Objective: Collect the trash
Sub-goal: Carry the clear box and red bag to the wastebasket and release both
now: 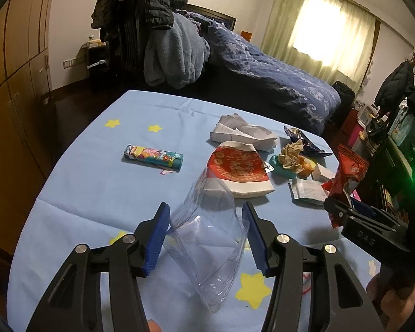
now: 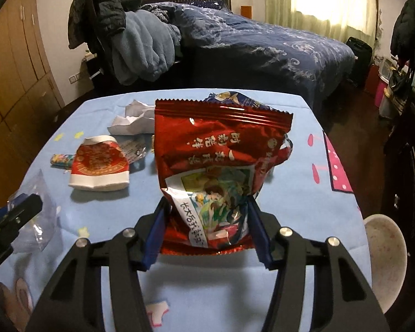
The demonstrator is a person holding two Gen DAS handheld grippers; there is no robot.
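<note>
Right gripper (image 2: pixel 206 227): fingers (image 2: pixel 155 235) closed against both sides of a red snack packet (image 2: pixel 221 149), lower end of packet between the blue pads, packet standing upright above the bench (image 2: pixel 290 199). Same packet seen at the right edge of the left wrist view, held up in the black fingers.

Left gripper (image 1: pixel 206 232): fingers (image 1: pixel 156 238) at a middling width with a clear plastic bag (image 1: pixel 210 238) between them; bag mouth stands open, upright. Right pad touches the bag edge; contact at left pad cannot be told for certain.

Bench covered in light blue cloth with yellow stars. Beyond the bag: a flattened red-and-white paper cup (image 1: pixel 238 171), just beside it crumpled white paper (image 1: pixel 240 132). To the right a crumpled brownish wad (image 1: pixel 292 155) and a dark blue wrapper (image 1: pixel 304 141). Well apart on the left, a colourful printed tube (image 1: pixel 153 156) lying flat.

Behind the bench: bed with dark blue quilt (image 1: pixel 276 74)
</note>
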